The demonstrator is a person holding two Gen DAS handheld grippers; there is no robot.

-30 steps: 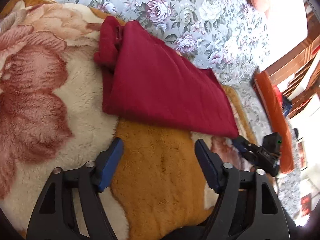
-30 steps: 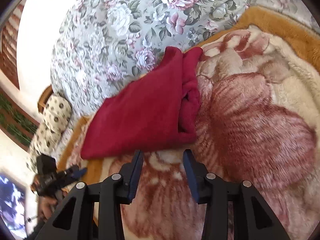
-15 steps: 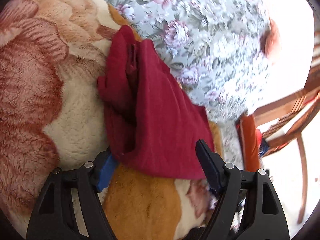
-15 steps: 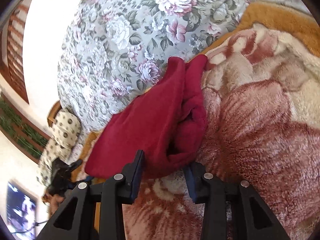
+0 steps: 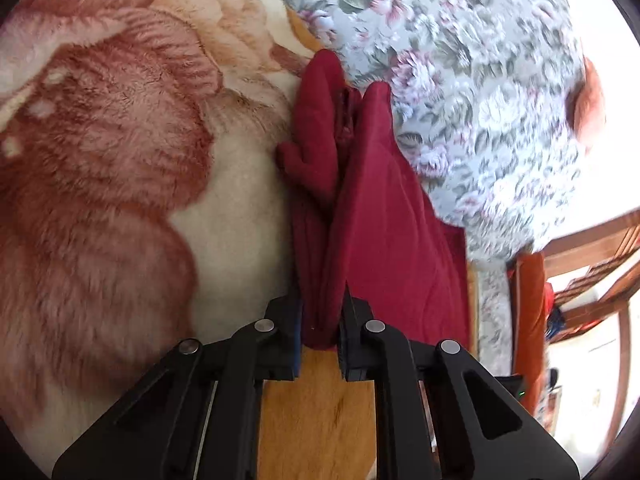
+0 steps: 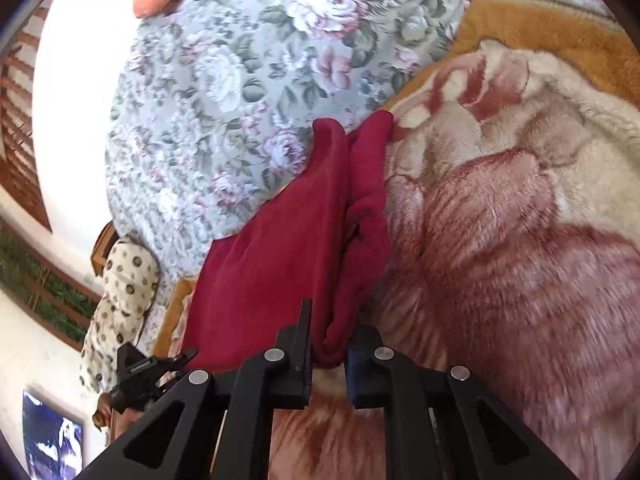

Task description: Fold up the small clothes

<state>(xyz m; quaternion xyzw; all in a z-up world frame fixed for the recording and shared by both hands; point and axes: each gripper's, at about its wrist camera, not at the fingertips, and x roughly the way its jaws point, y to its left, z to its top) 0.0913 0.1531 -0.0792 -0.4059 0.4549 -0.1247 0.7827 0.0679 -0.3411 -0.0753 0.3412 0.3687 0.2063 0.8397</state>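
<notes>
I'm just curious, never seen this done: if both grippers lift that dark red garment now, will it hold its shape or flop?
Probably flop: the red garment already bunches into soft folds where the left gripper and right gripper pinch it. It looks thin, so likely light. The fuzzy blanket beneath may drag on it slightly.

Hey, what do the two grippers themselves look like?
Both the left gripper and right gripper look the same: black angular plastic linkage arms with triangular cutouts, round silver pivot pins, and dark blue pads lining the jaws. No cables, sleeves or markings show.
</notes>
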